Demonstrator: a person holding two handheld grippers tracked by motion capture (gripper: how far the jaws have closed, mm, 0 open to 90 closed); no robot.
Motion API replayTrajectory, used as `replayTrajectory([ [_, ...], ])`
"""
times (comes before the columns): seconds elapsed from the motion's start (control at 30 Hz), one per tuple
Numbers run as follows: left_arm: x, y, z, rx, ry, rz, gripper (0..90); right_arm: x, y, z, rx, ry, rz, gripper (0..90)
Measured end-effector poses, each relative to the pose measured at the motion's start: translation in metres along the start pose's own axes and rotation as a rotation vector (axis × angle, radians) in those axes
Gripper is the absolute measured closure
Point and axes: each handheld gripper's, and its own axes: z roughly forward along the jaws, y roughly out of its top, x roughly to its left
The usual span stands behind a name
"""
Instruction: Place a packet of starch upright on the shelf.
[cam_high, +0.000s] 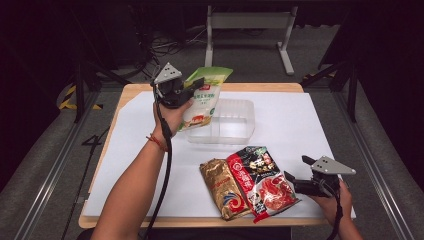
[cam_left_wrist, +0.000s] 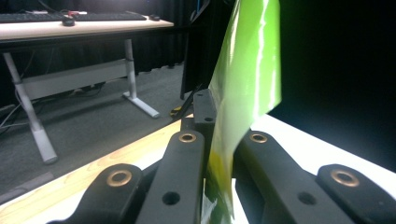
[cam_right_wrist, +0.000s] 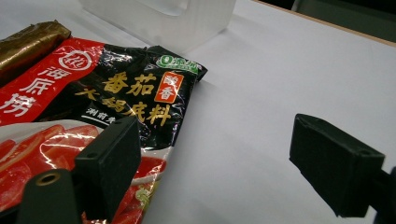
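Left gripper (cam_high: 192, 86) is up off the table, jaws clenched tight on the top edge of a green-and-white pouch (cam_high: 202, 100), w/ the person's left hand (cam_high: 171, 114) wrapped round the gripper body and touching the pouch's lower side. Pouch hangs tilted, above the near-left corner of a clear plastic tub (cam_high: 235, 122) that sits on the white sheet (cam_high: 290, 125) covering the wooden table (cam_high: 127, 95). In the left gripper view the green foil (cam_left_wrist: 247, 74) runs straight up between the two black jaws, pinched w/ no gap visible. Right gripper (cam_high: 295, 182) rests low near the front-right of the sheet, held by the right hand (cam_high: 332, 200); its jaws are released, standing well apart w/ nothing between them but bare sheet. Its left jaw tip sits just over the edge of a red-and-black sauce packet (cam_high: 262, 182), whether touching I can't tell. That packet (cam_right_wrist: 93, 116) lies flat, and a gold-brown packet (cam_high: 225, 187) lies just beside it on the left, touching or overlapping. Both packets are on the near side of the tub, apart from it.
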Motion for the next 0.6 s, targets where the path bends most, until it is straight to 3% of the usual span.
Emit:
replayTrajectory([
  [0.2, 0.009, 0.002, 0.016, 0.011, 0.060, -0.014, 89.9, 0.000, -0.001, 0.000, 0.003, 0.002, -0.002, 17.2],
  [0.53, 0.014, 0.003, 0.034, 0.006, 0.111, -0.034, 89.9, -0.001, -0.002, 0.001, 0.007, 0.008, -0.002, 17.2],
  [0.6, 0.014, 0.001, 0.039, 0.000, 0.147, -0.025, 89.8, 0.000, -0.002, 0.001, 0.006, 0.008, -0.010, 17.2],
])
